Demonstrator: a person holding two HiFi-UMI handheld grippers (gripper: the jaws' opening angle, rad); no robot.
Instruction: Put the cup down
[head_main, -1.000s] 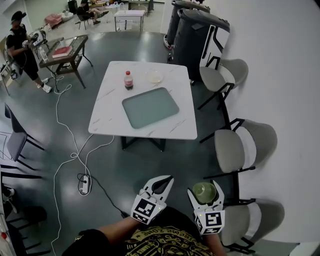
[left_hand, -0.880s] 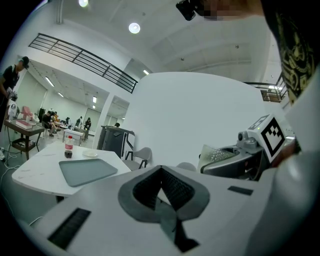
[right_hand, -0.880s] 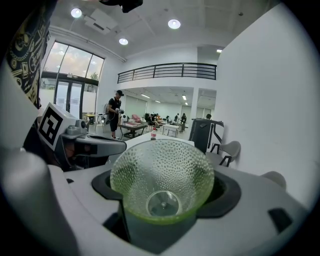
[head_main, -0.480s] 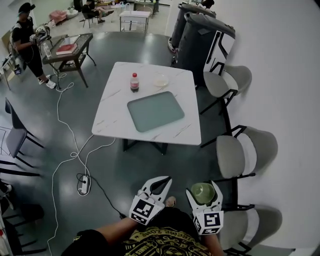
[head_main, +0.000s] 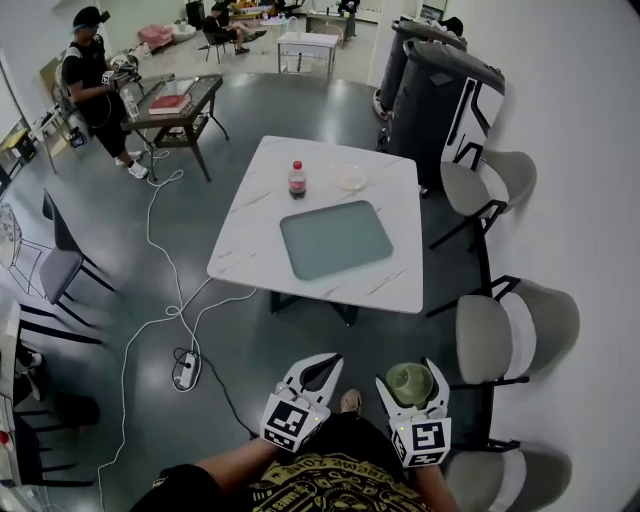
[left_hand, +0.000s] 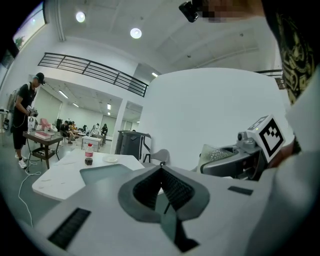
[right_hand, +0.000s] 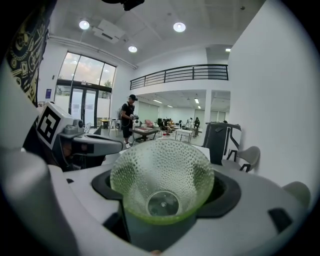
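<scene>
A green dimpled glass cup (head_main: 409, 382) lies on its side between the jaws of my right gripper (head_main: 410, 372), which is shut on it; its mouth (right_hand: 161, 177) faces the camera in the right gripper view. My left gripper (head_main: 333, 361) is shut and holds nothing, its tips meeting (left_hand: 161, 170). Both are held low, close to my body, well short of the white marble table (head_main: 250, 215). On that table lie a grey-green tray (head_main: 335, 238), a cola bottle (head_main: 296, 179) and a small clear bowl (head_main: 351, 178).
Grey chairs (head_main: 510, 330) line the white wall at the right. A white cable and power strip (head_main: 184, 366) trail over the dark floor at the left. Large dark bins (head_main: 445, 90) stand behind the table. A person (head_main: 92, 80) stands by a side table at far left.
The view has moved forward and panned: the table now sits lower and further right in the head view. Both grippers hold the same pose, the cup still gripped.
</scene>
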